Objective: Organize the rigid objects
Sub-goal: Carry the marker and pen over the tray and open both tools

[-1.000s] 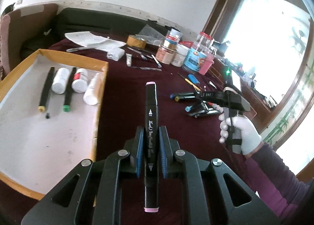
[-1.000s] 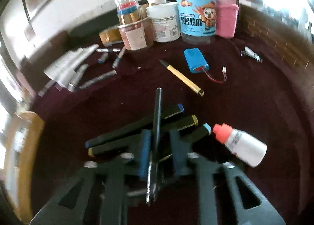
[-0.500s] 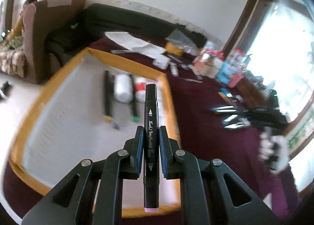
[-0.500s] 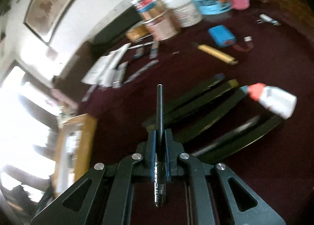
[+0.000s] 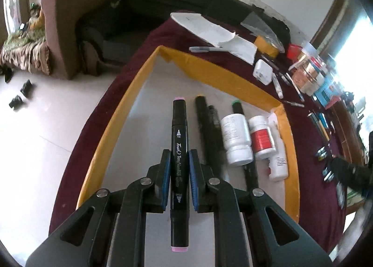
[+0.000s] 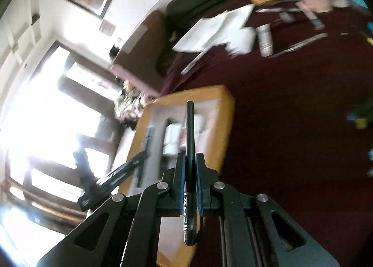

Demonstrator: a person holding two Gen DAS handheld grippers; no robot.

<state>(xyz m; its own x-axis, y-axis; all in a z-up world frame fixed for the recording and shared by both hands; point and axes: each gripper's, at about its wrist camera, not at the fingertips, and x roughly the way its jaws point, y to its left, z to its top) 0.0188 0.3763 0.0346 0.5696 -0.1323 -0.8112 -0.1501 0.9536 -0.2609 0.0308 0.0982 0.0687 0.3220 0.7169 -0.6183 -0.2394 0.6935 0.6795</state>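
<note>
Left gripper (image 5: 179,169) clamped on a black marker (image 5: 179,150) with pink end caps — centre frame, above the yellow-rimmed tray (image 5: 130,94), left of the markers and white bottles (image 5: 235,136) lying there. Right gripper (image 6: 189,178) pinching a slim black pen (image 6: 190,141) — centre frame, tray (image 6: 223,127) behind.

The yellow-rimmed tray (image 5: 289,131) is viewed closely from above by the left wrist camera; the same tray (image 6: 227,113) is seen obliquely, farther off, from the right.
</note>
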